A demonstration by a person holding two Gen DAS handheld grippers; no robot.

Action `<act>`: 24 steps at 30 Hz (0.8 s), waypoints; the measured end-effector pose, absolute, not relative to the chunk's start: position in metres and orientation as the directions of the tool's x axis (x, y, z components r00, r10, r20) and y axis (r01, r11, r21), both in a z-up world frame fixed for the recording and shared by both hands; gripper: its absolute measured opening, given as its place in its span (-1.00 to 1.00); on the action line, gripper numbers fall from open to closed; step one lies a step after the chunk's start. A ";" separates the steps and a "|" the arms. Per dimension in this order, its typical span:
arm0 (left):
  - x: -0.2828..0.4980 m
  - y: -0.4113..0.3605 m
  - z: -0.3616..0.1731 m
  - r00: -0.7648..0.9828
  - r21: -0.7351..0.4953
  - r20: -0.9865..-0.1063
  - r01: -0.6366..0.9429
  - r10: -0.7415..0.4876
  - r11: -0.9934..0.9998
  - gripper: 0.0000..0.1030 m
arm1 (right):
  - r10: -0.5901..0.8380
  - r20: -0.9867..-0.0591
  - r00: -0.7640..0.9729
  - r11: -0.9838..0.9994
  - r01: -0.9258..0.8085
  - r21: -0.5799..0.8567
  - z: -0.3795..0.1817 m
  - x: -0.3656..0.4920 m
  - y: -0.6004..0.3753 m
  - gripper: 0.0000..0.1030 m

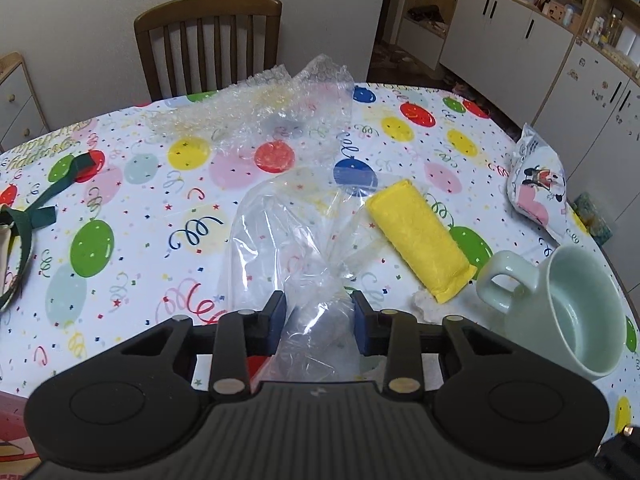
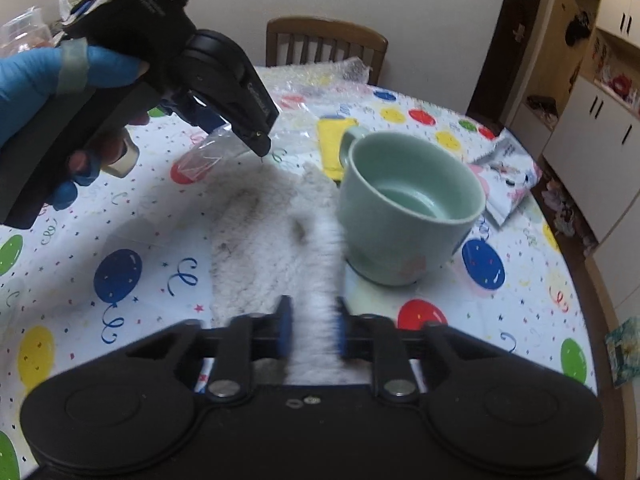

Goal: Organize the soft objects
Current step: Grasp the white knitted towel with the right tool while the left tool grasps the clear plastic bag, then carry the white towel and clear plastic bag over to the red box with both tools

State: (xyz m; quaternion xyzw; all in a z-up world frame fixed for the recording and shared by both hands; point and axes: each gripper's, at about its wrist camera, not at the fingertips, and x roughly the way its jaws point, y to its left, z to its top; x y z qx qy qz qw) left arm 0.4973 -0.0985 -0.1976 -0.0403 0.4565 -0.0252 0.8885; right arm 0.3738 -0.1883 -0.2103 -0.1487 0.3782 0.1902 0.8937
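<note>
My left gripper (image 1: 320, 314) is shut on the bunched end of a clear plastic bag (image 1: 288, 236) that spreads over the table ahead of it. It also shows in the right wrist view (image 2: 224, 128), held by a blue-gloved hand above the table with the bag (image 2: 204, 154) hanging from it. My right gripper (image 2: 313, 326) is shut on a white fluffy cloth (image 2: 268, 232) that lies on the table. A yellow folded cloth (image 1: 418, 236) lies right of the bag. A sheet of bubble wrap (image 1: 260, 100) lies at the far side.
A pale green mug (image 1: 560, 312) stands at the right, touching the white cloth in the right wrist view (image 2: 408, 208). A printed pouch (image 1: 538, 184) lies near the table's right edge. A green strap (image 1: 36, 208) lies at the left. A wooden chair (image 1: 208, 40) stands behind.
</note>
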 end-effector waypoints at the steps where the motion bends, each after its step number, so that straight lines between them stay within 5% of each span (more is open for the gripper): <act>1: 0.496 -0.098 -0.196 0.584 -0.097 -0.807 0.007 -0.082 0.995 -0.35 | 0.230 -0.726 0.649 0.883 -0.452 -0.125 -0.207 0.373 -0.188 -0.80; 24: 0.415 -0.073 -0.128 0.644 -0.220 -0.746 0.004 -0.171 0.976 -0.49 | 0.445 -0.556 0.702 0.885 -0.440 0.153 -0.101 0.323 -0.217 -0.87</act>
